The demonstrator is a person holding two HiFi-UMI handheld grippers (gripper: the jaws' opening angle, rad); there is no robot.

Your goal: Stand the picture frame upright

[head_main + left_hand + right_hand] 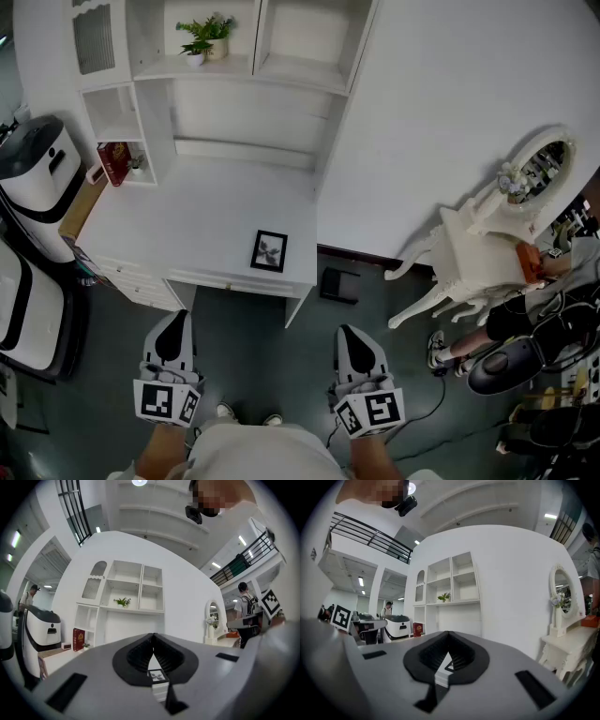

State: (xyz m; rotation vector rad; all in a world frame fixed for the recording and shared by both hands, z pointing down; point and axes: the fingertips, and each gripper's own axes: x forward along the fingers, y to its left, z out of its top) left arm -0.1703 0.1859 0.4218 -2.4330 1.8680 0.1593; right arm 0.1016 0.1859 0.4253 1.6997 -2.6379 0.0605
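Observation:
A small black picture frame (pixel 269 251) with a plant print lies flat on the white desk (pixel 187 225), near its front right corner. Through the gap below the left jaws the frame (pixel 157 675) shows small and far ahead. My left gripper (pixel 174 330) hangs in front of the desk, well short of the frame, jaws shut and empty. My right gripper (pixel 352 337) hovers over the floor to the right of the desk's corner, also shut with nothing in it. Both are held at about the same height, side by side.
White shelves (pixel 234 56) with a potted plant (pixel 206 37) rise behind the desk. A red book (pixel 114 162) stands in a left cubby. A white dressing table (pixel 487 253) with an oval mirror is at the right, a black-and-white machine (pixel 33 178) at the left. A black box (pixel 339 284) sits on the floor.

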